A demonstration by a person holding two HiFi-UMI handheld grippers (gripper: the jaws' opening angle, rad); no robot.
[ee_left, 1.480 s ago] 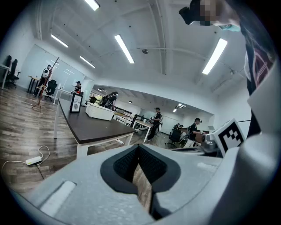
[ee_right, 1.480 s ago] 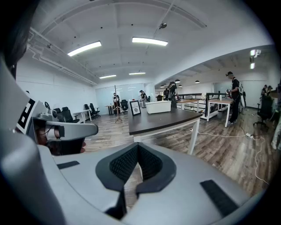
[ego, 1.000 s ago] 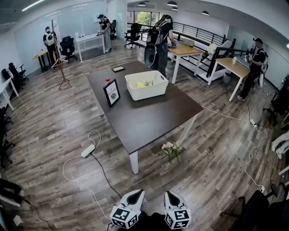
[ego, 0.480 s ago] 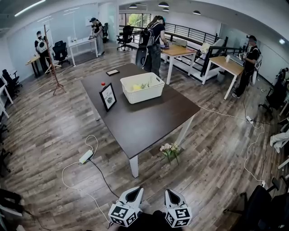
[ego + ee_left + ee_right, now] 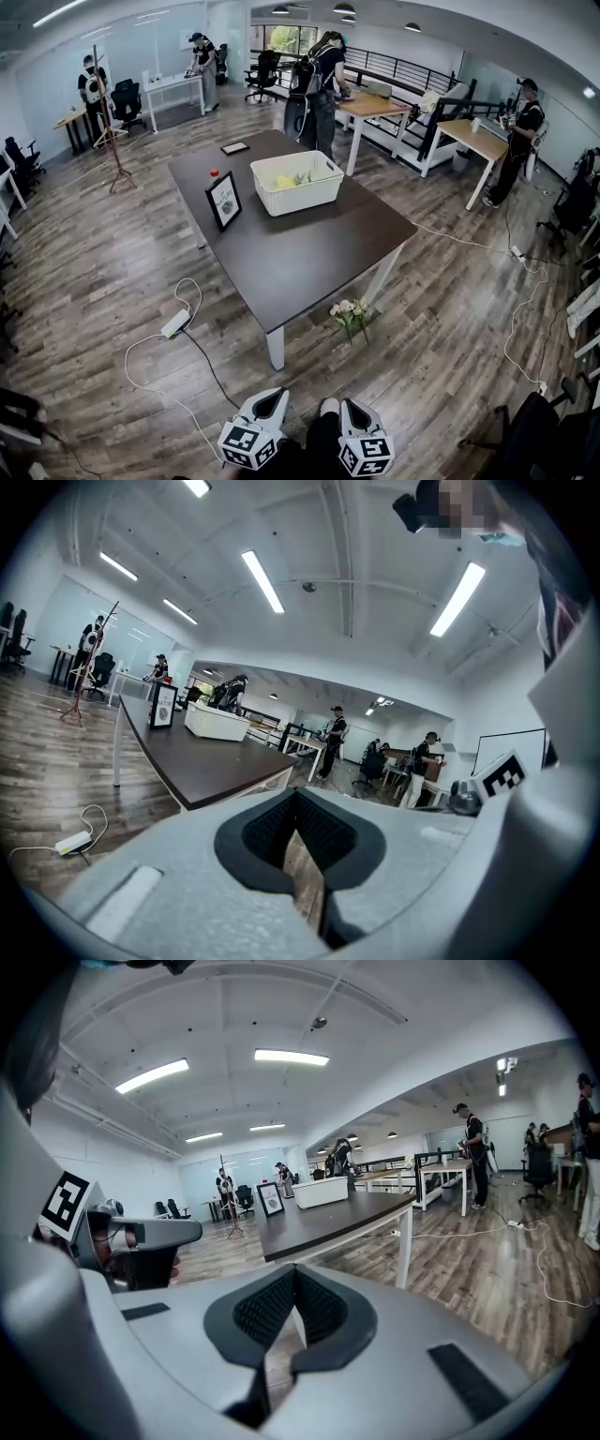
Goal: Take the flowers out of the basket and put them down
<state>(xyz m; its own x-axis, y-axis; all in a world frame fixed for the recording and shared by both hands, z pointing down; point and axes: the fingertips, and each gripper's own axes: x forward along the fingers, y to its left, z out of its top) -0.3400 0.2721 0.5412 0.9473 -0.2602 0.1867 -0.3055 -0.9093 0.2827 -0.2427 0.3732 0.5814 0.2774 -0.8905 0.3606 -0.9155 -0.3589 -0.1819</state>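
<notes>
We see the flowers (image 5: 291, 179) lying in the white basket (image 5: 296, 199) on the dark desk (image 5: 300, 253). Another bunch (image 5: 350, 312) lies on the floor (image 5: 112, 262) by the desk's leg. Our left tool (image 5: 298, 832) and right tool (image 5: 292, 1312), well apart from the desk, have their jaws together, empty.

A white rectangular basket (image 5: 296, 183) with perforated walls and an open top stands upright in the upper centre of the head view, on the far half of a dark table (image 5: 309, 253). Inside it lie flowers (image 5: 291, 179), seen only as yellow and green patches below the rim. A second small bunch of flowers (image 5: 349, 311), pale cream blooms on green stems, lies on the wooden floor just right of centre, beside the table's near edge.
</notes>
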